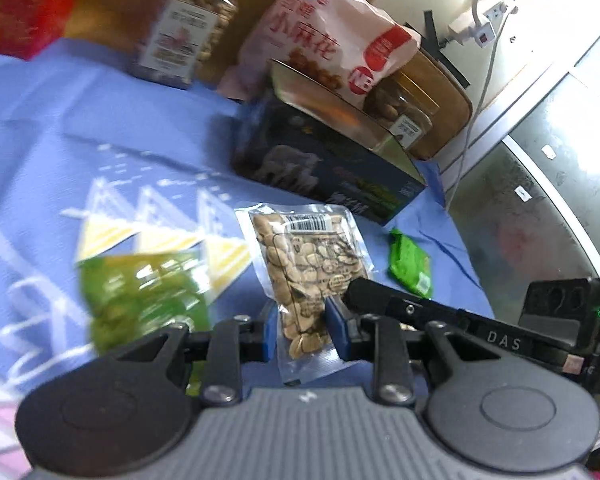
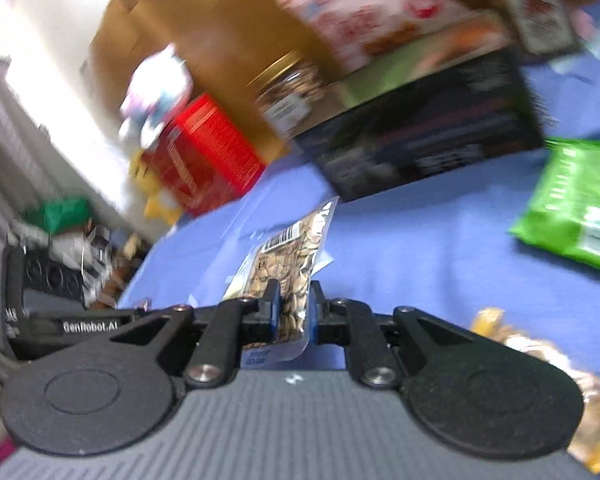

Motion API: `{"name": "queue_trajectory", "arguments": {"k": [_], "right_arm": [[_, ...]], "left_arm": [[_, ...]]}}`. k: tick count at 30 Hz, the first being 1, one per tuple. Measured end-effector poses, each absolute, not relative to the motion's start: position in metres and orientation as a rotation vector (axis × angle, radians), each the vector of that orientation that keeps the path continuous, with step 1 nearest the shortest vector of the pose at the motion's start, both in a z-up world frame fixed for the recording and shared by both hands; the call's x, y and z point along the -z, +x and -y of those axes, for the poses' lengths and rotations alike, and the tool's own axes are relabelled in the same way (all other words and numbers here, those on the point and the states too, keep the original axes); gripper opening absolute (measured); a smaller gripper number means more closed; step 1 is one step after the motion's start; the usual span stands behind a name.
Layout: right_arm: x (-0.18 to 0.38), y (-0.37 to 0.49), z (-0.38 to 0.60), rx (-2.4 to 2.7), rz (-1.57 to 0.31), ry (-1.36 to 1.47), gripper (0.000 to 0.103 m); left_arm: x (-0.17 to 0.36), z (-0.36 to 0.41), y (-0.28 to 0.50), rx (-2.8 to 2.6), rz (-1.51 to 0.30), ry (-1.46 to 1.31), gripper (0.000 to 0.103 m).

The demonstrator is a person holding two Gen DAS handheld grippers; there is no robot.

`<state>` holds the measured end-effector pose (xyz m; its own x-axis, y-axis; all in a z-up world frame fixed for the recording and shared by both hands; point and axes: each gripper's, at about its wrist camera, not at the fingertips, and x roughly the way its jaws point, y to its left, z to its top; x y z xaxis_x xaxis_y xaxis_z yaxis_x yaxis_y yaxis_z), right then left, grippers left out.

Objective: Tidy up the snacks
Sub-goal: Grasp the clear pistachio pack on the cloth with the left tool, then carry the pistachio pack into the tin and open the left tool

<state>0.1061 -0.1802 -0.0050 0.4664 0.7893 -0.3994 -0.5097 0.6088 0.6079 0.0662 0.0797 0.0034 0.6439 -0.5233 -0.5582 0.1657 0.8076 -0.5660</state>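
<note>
**both grippers clamped on the seed packet**

we hold one clear seed packet [image 1: 308, 268] with both grippers. the left gripper [image 1: 300, 334] is closed on its near end, blue pads touching both sides. the right gripper [image 2: 294, 312] is likewise closed on the same packet [image 2: 288, 264], seen edge-on in the right wrist view. the packet sits above the blue cloth [image 1: 60, 120].

beyond it we see a dark box [image 1: 324, 160] on the cloth, with a pink snack bag [image 1: 324, 36] leaning behind it and a jar [image 1: 188, 24] further left. a small green packet [image 1: 410, 268] lies just right of the seed packet, and a larger green bag [image 1: 144, 296] lies to its left, blurred.
</note>
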Motion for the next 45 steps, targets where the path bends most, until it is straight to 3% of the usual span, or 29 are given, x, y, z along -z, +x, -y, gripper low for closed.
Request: {"name": "queue_trajectory", "arguments": {"k": [8,11,13,18,21,27,31,39,45], "right_arm": [[0.002,0.079,0.120,-0.956,-0.684,0.230,0.021],[0.007,0.069,0.098,-0.950,-0.671,0.108,0.027],[0.011,0.063,0.088,-0.943,-0.667,0.036,0.040],[0.015,0.047,0.082,-0.951,-0.616,-0.108,0.048],[0.017,0.038,0.087,-0.966,-0.597,-0.154,0.048],[0.014,0.023,0.092,-0.946,-0.510,-0.216,0.033],[0.002,0.035,0.107,-0.896,-0.464,-0.150,0.028],[-0.036,0.087,0.140,-0.724,-0.311,-0.088,0.028],[-0.049,0.142,0.158,-0.594,-0.260,-0.066,0.028]], "left_arm": [[-0.004,-0.116,0.006,0.280,-0.707,-0.428,0.026],[0.003,-0.122,-0.001,0.229,-0.718,-0.411,0.026],[0.009,-0.124,-0.002,0.224,-0.733,-0.419,0.026],[0.011,-0.122,-0.003,0.230,-0.722,-0.395,0.029],[0.011,-0.119,-0.004,0.239,-0.714,-0.391,0.028],[-0.001,-0.108,-0.010,0.280,-0.675,-0.332,0.025],[-0.026,-0.097,-0.001,0.343,-0.611,-0.310,0.025],[-0.084,-0.047,0.080,0.380,-0.497,-0.158,0.026],[-0.096,-0.011,0.154,0.366,-0.458,-0.076,0.030]]}}
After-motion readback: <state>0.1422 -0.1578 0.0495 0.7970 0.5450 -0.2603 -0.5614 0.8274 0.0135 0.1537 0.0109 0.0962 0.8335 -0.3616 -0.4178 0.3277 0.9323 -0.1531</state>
